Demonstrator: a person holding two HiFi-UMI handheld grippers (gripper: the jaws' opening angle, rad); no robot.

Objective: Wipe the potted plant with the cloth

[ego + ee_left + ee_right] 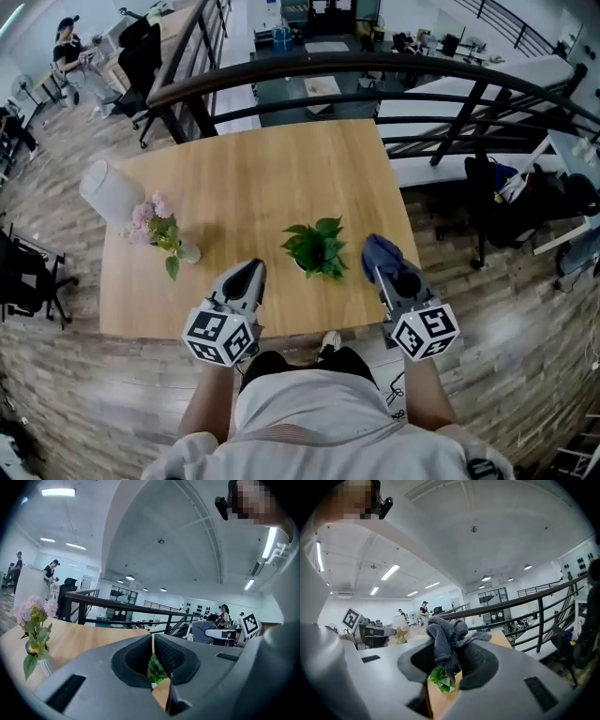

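Firstly, a square wooden worktop (281,178) takes the middle of the head view, and a dark curved railing (375,66) runs behind its far edge.

Both grippers are held over the near edge of the worktop. The left gripper (251,270) is at the left of the potted plant (316,247) and does not touch it. In its own view its fingers (171,656) are pressed together, with only a thin slit between them and nothing in it. Some green leaves of the plant (157,670) show beyond the tips.

The right gripper (380,272) is at the right of the plant, close to its leaves. Its fingers (480,660) pinch a blue-grey cloth (445,637), which stands up in a crumpled bunch above them. In the head view the cloth (384,251) covers the tips of this gripper.

A white container (111,192) stands near the far left corner of the worktop. The potted plant stands near the near edge, between the two grippers. A small vase with pink flowers (159,230) is at the left, just beside the white container and well apart from the plant.
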